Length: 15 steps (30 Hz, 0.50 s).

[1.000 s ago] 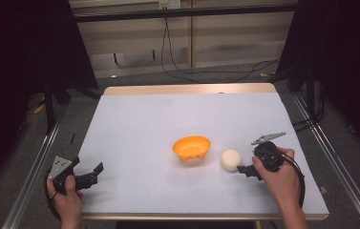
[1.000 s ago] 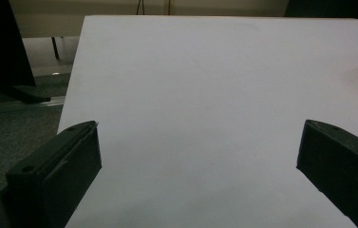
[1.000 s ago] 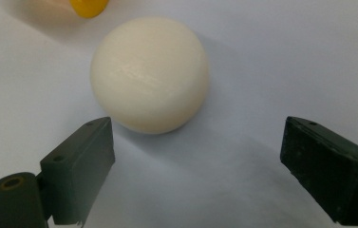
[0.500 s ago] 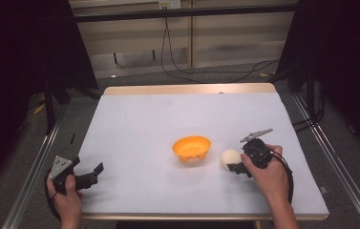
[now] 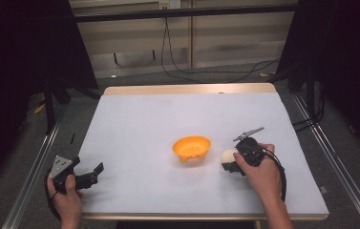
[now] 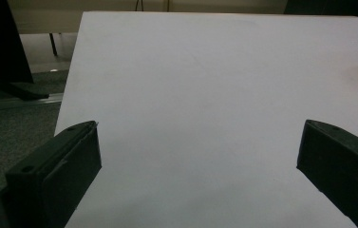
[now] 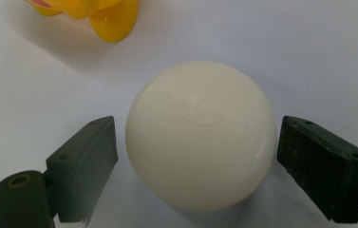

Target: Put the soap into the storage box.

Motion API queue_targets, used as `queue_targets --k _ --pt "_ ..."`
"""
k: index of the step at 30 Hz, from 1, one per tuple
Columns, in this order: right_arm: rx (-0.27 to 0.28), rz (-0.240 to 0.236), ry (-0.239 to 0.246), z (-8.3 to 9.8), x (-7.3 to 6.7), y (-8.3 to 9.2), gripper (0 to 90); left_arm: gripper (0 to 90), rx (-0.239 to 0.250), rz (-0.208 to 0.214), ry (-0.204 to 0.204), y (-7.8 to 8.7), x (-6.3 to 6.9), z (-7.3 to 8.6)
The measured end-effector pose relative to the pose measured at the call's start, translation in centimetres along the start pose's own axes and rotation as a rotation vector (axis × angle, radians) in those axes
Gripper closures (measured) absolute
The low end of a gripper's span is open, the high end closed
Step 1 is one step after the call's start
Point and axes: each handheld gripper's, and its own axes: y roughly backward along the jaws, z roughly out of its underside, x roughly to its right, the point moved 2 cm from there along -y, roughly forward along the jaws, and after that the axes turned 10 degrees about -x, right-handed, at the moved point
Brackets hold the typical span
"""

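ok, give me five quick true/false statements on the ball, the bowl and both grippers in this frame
1. The white ball sits between the right gripper's open jaws. True.
2. The ball lies inside the orange bowl. False: it rests on the table beside the bowl, on the right gripper's side.
3. The left gripper is open with nothing between its jaws. True.
4. The left gripper is next to the bowl. False: it is near the table's front left corner, well apart.
5. The bowl is tipped upside down. False: it stands upright, opening up.
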Motion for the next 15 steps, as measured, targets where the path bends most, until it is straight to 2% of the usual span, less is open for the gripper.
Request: queue_targets --k 4,6,15 --pt "-0.010 0.004 -0.006 -0.18 -0.02 -0.30 16.4 0.6 -0.001 0.002 0.002 -0.01 0.01 0.00" --pt "-0.005 0.004 -0.006 -0.26 0.02 -0.38 22.8 0.6 -0.004 -0.001 -0.003 0.00 -0.03 0.00" --pt "-0.020 0.003 -0.010 -0.40 0.05 -0.47 23.8 0.6 -0.005 0.000 -0.001 -0.02 0.02 0.00"
